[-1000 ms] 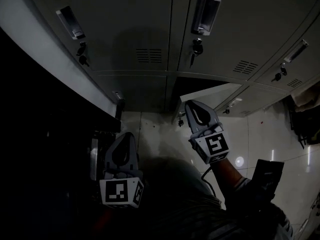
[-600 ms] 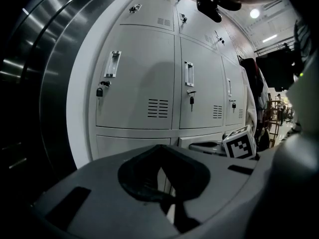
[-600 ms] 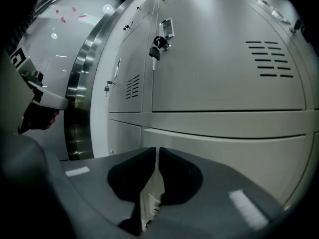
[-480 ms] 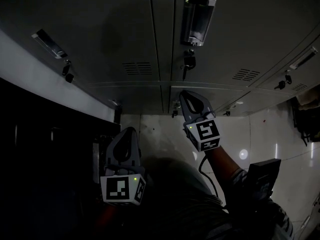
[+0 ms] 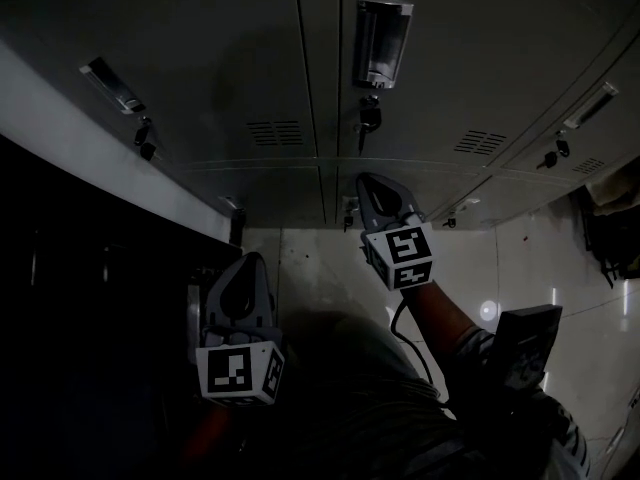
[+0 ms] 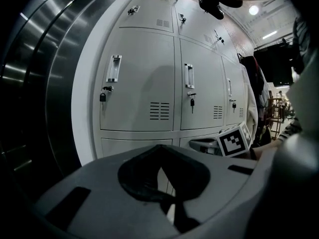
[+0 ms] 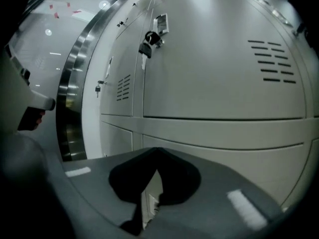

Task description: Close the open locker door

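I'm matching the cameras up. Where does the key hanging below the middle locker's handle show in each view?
Head view: the key is upper centre.
Left gripper view: right of centre, mid-height.
Right gripper view: upper left of centre.
Shared landmark: the recessed handle just above it.

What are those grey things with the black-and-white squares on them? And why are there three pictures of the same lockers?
A person holds a tool in each hand: the left tongs and the right tongs. The checkered cube on each is part of the tool. One picture comes from a camera on the person's head, looking down at grey lockers and a shiny floor. The other two come from cameras riding on the tools, looking along their tips. Neither holds anything: the left tongs are shut, and the right ones are closing shut. The right tongs reach toward a low locker door, which looks closed or nearly so.
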{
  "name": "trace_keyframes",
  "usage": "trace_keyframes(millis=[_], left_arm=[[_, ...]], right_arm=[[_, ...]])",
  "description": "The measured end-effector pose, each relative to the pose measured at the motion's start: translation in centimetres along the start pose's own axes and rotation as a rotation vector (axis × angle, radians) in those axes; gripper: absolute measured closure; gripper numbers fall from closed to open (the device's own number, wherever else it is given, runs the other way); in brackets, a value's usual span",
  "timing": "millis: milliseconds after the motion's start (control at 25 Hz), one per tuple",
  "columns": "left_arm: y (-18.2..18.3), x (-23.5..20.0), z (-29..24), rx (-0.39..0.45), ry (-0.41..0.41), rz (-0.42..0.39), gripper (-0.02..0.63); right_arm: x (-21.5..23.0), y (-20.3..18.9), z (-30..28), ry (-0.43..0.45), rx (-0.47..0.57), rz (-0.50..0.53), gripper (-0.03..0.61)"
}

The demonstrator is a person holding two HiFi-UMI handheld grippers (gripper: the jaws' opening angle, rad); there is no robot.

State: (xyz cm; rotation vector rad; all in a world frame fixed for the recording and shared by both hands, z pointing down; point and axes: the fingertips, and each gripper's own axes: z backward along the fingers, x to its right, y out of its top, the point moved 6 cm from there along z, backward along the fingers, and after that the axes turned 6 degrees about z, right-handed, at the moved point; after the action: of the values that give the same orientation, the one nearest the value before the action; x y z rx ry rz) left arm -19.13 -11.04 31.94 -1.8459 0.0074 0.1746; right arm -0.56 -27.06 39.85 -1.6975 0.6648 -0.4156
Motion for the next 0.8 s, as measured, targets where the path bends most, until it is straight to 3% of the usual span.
trace_keyframes(millis=[240, 480, 800], left_arm=[[0.7, 0.4, 3.8, 0.032, -0.047, -0.05, 0.609], [0.7, 2.0, 7.9, 0.076, -0.114, -0.114, 0.609], [0.6, 5.4, 10.0, 0.115, -0.157, -0.092, 0.609]], right_arm=[[-2.5, 3.7, 5.0, -0.009, 0.086, 0.002, 0.577], [-5.3, 6.1, 13.9, -0.029, 0.181, 0.012, 0.577], [-6.1, 5.0, 23.1, -0.134, 0.125, -0.078, 0.577]])
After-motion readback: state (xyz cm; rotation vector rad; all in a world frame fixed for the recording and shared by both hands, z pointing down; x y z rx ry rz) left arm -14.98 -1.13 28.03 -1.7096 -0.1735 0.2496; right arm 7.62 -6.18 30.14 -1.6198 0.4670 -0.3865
